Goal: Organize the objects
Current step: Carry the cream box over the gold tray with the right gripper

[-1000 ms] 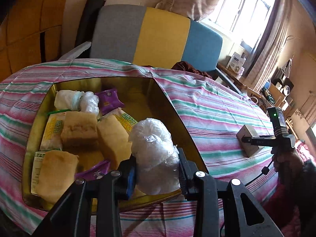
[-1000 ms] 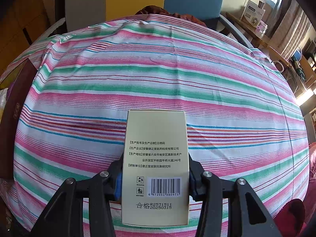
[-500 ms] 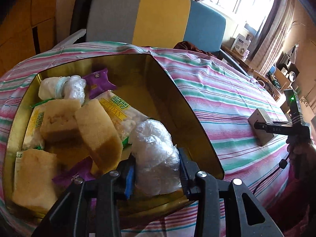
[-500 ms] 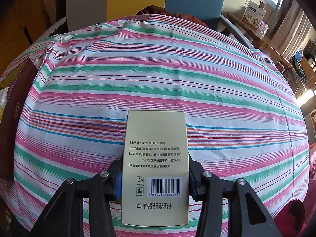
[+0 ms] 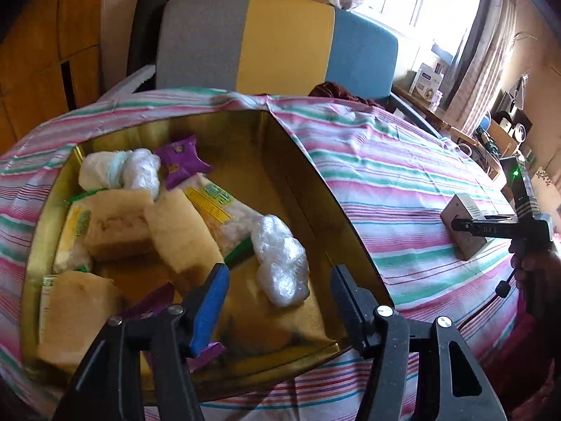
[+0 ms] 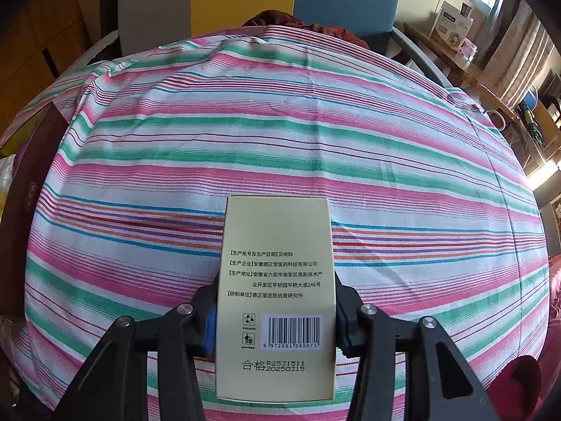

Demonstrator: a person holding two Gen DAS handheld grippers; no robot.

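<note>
We hold our left gripper (image 5: pixel 278 280) over the near end of the gold box (image 5: pixel 354 231), its jaws spread wide with nothing between them. The clear plastic-wrapped bundle (image 5: pixel 280 259) lies loose on the box floor just ahead of the jaws, touching neither one, so we judge it set down where it belongs. It sits beside the sponge blocks (image 5: pixel 178 228), the yellow snack packet (image 5: pixel 217 207) and a purple sachet (image 5: pixel 180 161), with another wrapped bundle (image 5: pixel 140 172) at the far end. Small soft things are gathered in one container, which seems to be the sorting rule here.

Our right gripper (image 6: pixel 275 312) has its jaws closed against both long sides of a cream carton (image 6: pixel 275 280), barcode face up. The grip sits near the carton's lower half, so much of it sticks forward over the striped cloth (image 6: pixel 280 140) covering the desk. From the left view the carton appears to sit at or just above the cloth, well apart from the box; we cannot tell whether it touches. We judge this hand is waiting with the carton while the left one finishes, and the carton has yet to find its place.
</note>
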